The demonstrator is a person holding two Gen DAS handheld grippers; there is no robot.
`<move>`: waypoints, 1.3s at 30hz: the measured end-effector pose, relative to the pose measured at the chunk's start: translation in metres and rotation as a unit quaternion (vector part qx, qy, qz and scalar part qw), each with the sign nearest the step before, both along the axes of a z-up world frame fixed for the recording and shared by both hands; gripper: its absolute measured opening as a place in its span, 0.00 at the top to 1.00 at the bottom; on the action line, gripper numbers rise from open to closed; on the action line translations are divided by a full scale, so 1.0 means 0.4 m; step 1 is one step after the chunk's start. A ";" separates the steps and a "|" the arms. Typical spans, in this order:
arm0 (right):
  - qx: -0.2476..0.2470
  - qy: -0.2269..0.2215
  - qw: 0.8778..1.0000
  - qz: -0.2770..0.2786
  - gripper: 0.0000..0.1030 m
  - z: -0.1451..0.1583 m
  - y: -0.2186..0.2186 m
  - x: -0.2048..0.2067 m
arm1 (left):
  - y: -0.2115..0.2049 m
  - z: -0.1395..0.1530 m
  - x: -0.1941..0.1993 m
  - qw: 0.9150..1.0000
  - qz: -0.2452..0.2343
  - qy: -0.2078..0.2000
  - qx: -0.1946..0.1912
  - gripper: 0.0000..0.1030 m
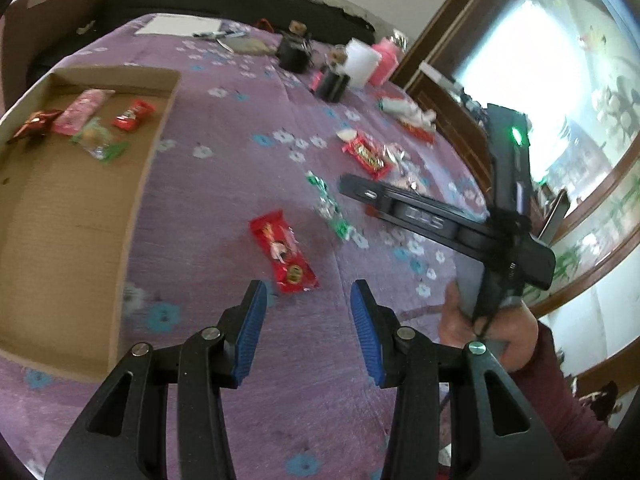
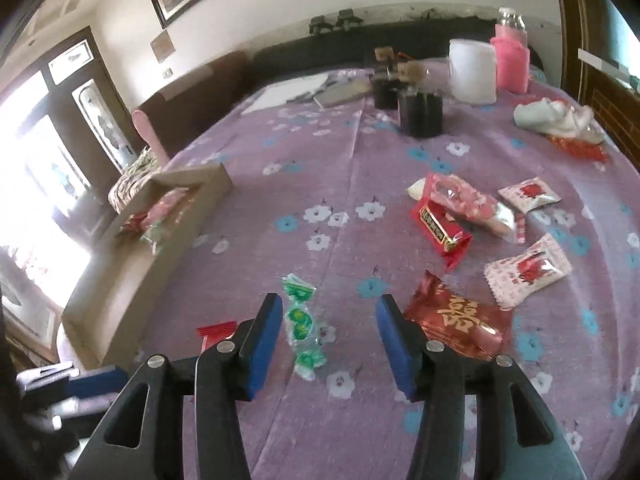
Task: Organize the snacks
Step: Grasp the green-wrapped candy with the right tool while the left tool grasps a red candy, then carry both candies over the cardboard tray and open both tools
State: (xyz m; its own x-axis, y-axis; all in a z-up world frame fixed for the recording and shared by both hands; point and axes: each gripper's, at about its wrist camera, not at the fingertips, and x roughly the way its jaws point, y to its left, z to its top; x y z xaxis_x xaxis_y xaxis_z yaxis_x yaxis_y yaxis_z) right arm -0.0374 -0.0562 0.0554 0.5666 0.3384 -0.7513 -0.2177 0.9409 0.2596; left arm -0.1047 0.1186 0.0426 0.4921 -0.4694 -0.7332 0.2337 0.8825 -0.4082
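Hovering both tongs, left tongs (image 1: pixel 308 300) and right tongs (image 2: pixel 328 316), open and empty over the purple bedspread (image 1: pixel 248 184). Lining up on green candy strip (image 2: pixel 302 326), flat just ahead; next, closing, then carrying to cardboard tray (image 1: pixel 140 184).

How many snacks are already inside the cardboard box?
4, all at the far end of the cardboard box: a dark red packet at the left, a pink packet, a green-trimmed clear packet in front, and a red packet at the right. Nothing looks hidden.
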 end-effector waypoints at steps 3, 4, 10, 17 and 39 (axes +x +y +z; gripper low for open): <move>-0.028 -0.002 1.000 0.011 0.49 -0.028 0.040 0.025 | -0.043 -0.011 0.010 1.000 -0.012 0.002 0.022 0.60; -0.038 -0.002 0.999 0.016 0.50 -0.040 0.054 0.027 | -0.054 -0.013 0.014 0.999 -0.014 0.000 0.031 0.60; -0.071 -0.006 0.997 0.014 0.80 -0.079 0.055 0.017 | -0.071 -0.037 0.061 0.998 0.001 0.003 0.063 0.60; -0.011 0.000 0.999 -0.030 0.80 -0.074 -0.032 0.026 | -0.101 -0.076 0.121 0.995 0.015 -0.007 0.099 0.60; -0.006 -0.038 0.999 -0.006 0.80 0.015 0.031 0.001 | 0.341 0.115 0.066 0.985 0.162 -0.054 0.028 0.82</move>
